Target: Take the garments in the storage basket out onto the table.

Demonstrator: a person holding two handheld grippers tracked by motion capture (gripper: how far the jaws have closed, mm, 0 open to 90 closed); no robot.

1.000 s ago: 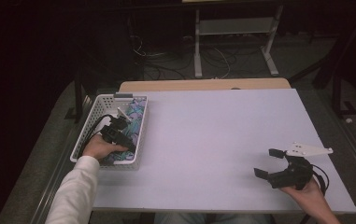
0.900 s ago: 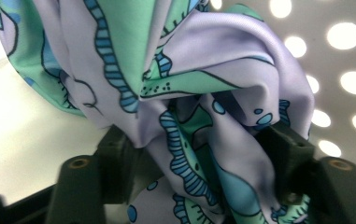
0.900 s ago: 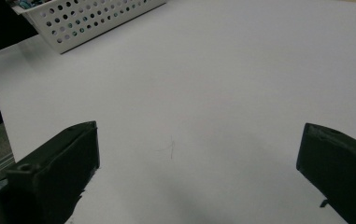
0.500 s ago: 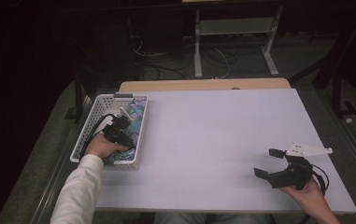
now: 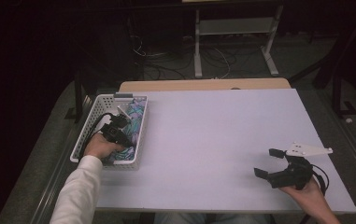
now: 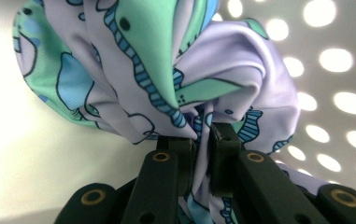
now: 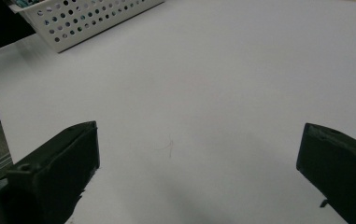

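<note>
The left gripper (image 5: pixel 119 122) reaches into the white perforated basket (image 5: pixel 85 136) at the surface's (image 5: pixel 213 135) left edge, its fingers (image 6: pixel 181 154) pinching a fold of patterned cloth (image 6: pixel 166 70). The right gripper (image 5: pixel 270 163) rests near the front right corner, fingers spread wide.

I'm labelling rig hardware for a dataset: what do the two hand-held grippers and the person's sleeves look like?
Both are black with two blocky jaws. The right hand-held gripper carries a pale three-cornered plate and a black cable. The left hand-held gripper trails a looping black cable; its arms show brass-ringed holes. The left arm wears a white sleeve.
</note>
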